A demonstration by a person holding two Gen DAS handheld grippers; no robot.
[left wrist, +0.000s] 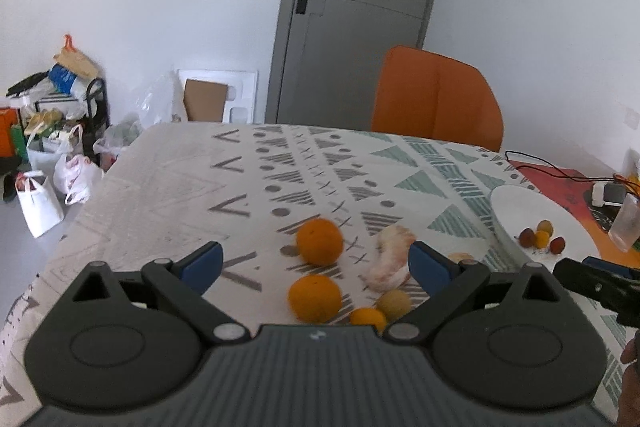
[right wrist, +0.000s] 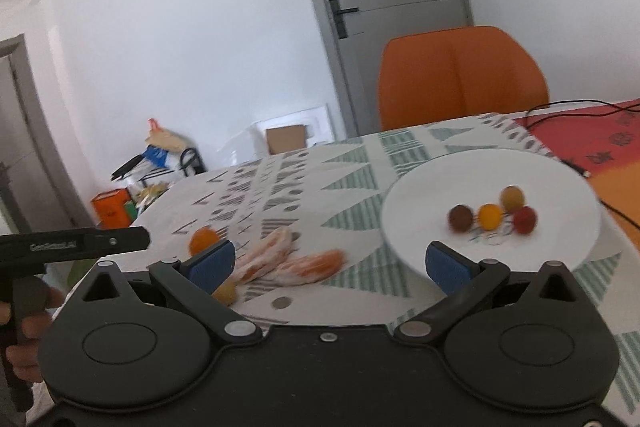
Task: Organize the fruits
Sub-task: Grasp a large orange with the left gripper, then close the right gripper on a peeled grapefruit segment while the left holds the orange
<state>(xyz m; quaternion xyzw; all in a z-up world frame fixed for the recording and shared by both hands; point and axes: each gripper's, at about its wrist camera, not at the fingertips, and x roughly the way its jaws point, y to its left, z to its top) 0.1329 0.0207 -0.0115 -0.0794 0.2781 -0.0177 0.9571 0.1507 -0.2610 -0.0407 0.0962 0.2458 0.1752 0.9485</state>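
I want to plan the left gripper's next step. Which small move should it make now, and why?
Probably ease the open left gripper forward and down around the far orange, which sits between its fingers on the tablecloth. Four small fruits already lie on the white plate; the oranges remain off it.

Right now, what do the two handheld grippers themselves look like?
Both match: a black body with two round discs, black linkage arms on silver pivot pins, and blue pads on the jaws. The left gripper has a ribbed grey centre panel. In the right gripper view, the left one's black side carries blurred white lettering, held by a bare hand.
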